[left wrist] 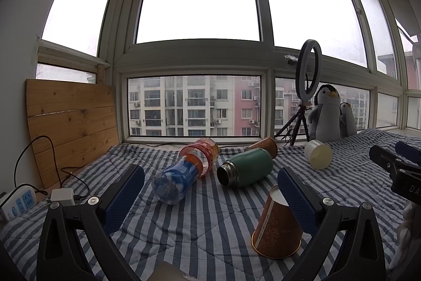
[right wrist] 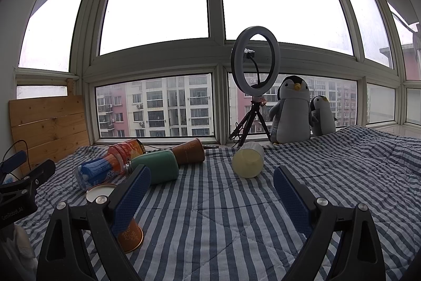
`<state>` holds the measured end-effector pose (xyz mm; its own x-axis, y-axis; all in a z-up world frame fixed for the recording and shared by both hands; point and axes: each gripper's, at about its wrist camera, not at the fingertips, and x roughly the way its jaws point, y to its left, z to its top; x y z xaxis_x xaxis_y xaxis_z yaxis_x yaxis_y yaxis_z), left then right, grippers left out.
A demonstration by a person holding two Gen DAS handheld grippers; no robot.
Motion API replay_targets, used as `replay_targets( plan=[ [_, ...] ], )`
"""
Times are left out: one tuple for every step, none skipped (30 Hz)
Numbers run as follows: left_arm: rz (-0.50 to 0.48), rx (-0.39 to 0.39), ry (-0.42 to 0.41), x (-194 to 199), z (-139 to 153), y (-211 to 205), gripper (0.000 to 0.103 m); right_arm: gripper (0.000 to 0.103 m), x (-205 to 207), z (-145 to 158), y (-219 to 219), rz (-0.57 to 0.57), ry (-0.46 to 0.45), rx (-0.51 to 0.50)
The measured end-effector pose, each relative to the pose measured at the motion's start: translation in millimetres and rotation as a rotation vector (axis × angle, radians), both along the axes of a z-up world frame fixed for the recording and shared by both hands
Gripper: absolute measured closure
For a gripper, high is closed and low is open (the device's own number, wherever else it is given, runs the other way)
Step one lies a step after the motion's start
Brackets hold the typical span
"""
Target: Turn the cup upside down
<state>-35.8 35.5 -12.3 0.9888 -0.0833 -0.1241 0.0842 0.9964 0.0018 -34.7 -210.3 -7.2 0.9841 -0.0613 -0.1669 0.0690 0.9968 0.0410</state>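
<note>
Now the orange paper cup sits mouth down; left gripper and right gripper are both open wide, so back away slowly without bumping it.

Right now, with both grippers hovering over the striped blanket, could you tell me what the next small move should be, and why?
Probably pull the left gripper back and leave the orange paper cup alone. It already stands rim down, white base up, on the striped blanket, so the flip looks done. Both grippers are open and empty; the right gripper holds nothing either.
</note>
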Motion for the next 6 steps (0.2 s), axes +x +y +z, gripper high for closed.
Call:
replay_targets(
  plan=[
    [0.001,0.000,0.000,0.0,-0.1,-0.1,0.001,0.011,0.0,0.0,0.0,0.000,-0.001,0.000],
    [0.001,0.000,-0.001,-0.6,0.3,0.2,0.001,0.011,0.1,-0.1,0.0,0.000,0.000,0.001],
    [0.001,0.000,-0.002,-0.7,0.3,0.2,0.001,0.011,0.6,0.2,-0.1,0.000,0.001,0.002],
    [0.002,0.000,-0.001,-0.6,0.3,0.2,0.001,0.011,1.1,0.1,-0.1,0.001,0.002,0.003],
    [0.003,-0.001,0.000,-0.6,0.3,0.5,0.001,0.011,0.8,0.2,-0.1,0.000,0.002,0.004],
    [0.002,-0.003,0.000,-0.8,0.3,0.9,0.001,0.011,0.8,0.2,-0.2,0.000,0.001,0.004]
  ],
)
